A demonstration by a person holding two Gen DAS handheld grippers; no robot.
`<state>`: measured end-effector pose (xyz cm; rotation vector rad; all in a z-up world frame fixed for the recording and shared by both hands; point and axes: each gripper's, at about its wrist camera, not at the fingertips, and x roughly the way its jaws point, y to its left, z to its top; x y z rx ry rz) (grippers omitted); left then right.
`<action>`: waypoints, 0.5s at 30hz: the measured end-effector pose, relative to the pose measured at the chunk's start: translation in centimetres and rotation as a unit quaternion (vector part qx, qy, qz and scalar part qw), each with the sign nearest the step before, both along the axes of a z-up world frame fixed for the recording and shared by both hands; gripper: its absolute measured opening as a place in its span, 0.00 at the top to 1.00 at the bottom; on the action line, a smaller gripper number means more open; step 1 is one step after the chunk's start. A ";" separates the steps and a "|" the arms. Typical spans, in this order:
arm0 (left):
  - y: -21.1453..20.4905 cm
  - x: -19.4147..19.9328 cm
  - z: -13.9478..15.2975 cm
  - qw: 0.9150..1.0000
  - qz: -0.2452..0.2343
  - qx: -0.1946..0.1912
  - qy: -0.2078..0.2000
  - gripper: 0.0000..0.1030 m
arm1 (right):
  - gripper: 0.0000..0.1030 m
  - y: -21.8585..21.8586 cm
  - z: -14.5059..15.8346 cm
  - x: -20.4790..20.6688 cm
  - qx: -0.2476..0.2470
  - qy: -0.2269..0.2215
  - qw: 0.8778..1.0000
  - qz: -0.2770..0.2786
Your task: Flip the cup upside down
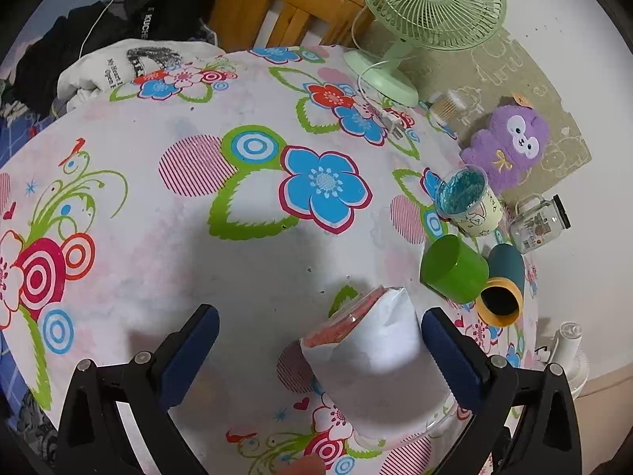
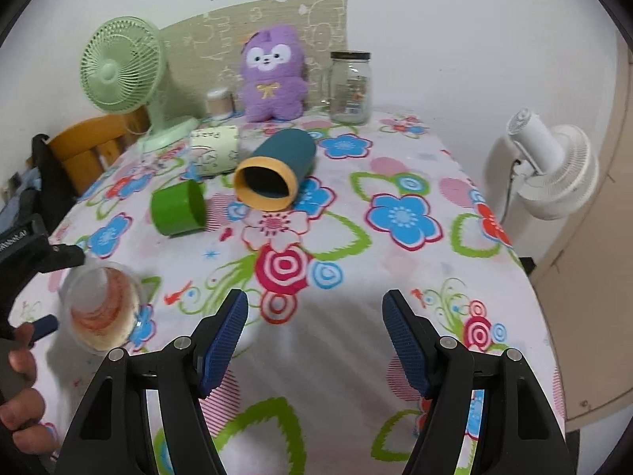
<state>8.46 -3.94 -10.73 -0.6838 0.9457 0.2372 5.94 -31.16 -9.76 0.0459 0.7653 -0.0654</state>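
So I'm lining up on the clear cup (image 1: 372, 360), which sits on the counter (image 1: 158, 269) near the green cup (image 1: 453, 268). My left gripper (image 1: 320, 350) has its jaws wide apart around it, nothing gripped; right gripper (image 2: 314, 338) is open too. Next: squeeze, lift, turn over.

Your left tool (image 1: 320, 350) and right tool (image 2: 315, 334) share black frames, silver screws and ribbed blue pads (image 2: 224, 340).

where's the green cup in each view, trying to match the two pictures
Left wrist view: the green cup lies on its side at right of centre, beside the teal cup.
Right wrist view: the green cup lies left of centre, left of the teal cup.
Shared landmark: the purple plush toy.
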 end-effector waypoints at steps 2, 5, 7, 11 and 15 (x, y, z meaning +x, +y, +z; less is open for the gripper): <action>-0.2 0.0 0.1 1.000 0.001 0.010 -0.001 0.00 | 0.29 0.0 -0.1 -0.3 -0.003 -0.002 1.000 0.002; -0.2 -0.1 0.4 1.000 0.000 0.011 0.001 0.01 | 0.29 0.1 -0.1 -0.4 -0.002 -0.004 1.000 0.006; -0.3 -0.1 0.4 1.000 -0.002 0.013 0.003 0.00 | 0.29 0.2 -0.1 -0.4 0.001 -0.005 1.000 0.009; -0.4 -0.1 -0.1 1.000 0.002 -0.004 0.009 0.00 | 0.29 0.7 0.1 -0.4 0.001 -0.008 1.000 0.020; -0.1 0.0 -0.3 0.999 0.010 -0.027 0.022 0.00 | 0.29 1.3 0.2 -0.6 0.006 -0.015 0.999 0.038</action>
